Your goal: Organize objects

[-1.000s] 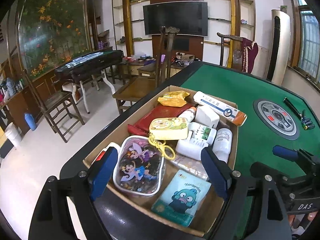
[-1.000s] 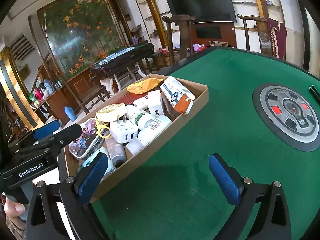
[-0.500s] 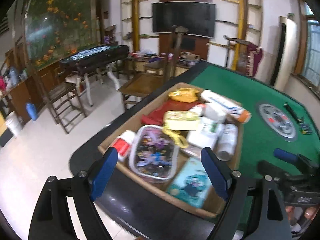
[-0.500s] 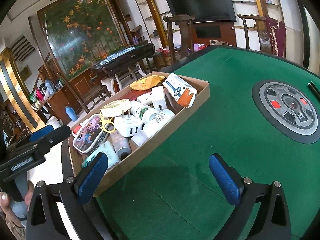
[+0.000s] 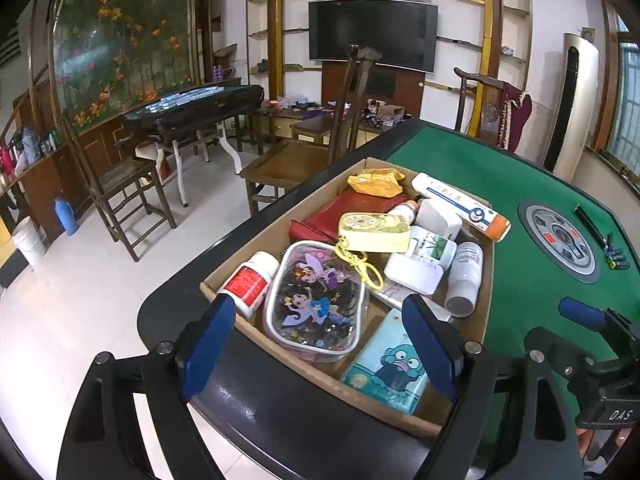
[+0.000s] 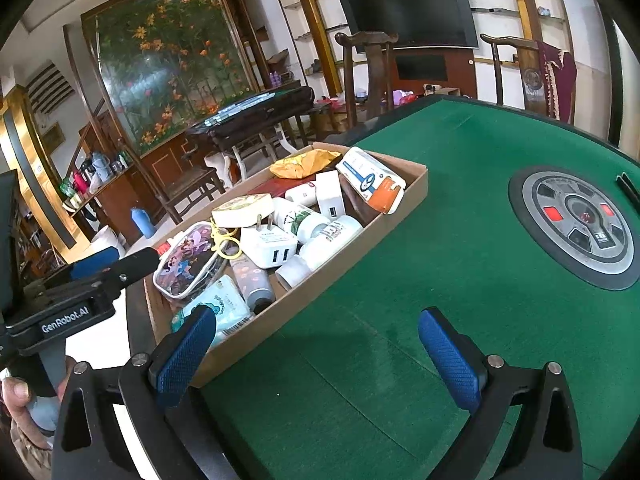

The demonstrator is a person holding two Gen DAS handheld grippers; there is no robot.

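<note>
A shallow brown cardboard box (image 5: 486,280) sits at the edge of a green felt table (image 6: 440,280), and everything to be sorted lies inside it. At the box's near end a clear zip pouch (image 5: 316,300) printed with cartoon fairy girls lies flat, with a white bottle with a red label (image 5: 250,282) on its side just beside it against the box's left wall, and a pale blue packet with a teal cartoon fish face (image 5: 386,368) in the near right corner. Toward the box's middle a small yellow case (image 5: 374,232) with a yellow clip chain rests on a red wallet (image 5: 352,210); beside it are a white two-port USB charger (image 6: 270,246), a white bottle with a green leaf label (image 5: 430,244) and a plain white bottle (image 5: 464,274) lying along the right wall. At the box's far end lie an orange snack packet (image 5: 376,182) and a long white carton with blue print and an orange end (image 5: 460,206), propped on the right rim. The left gripper (image 5: 316,348) hovers over the box's near edge, its blue pads set wide with nothing between them. The right gripper (image 6: 316,354) hangs over bare felt just right of the box, equally wide and empty.
</note>
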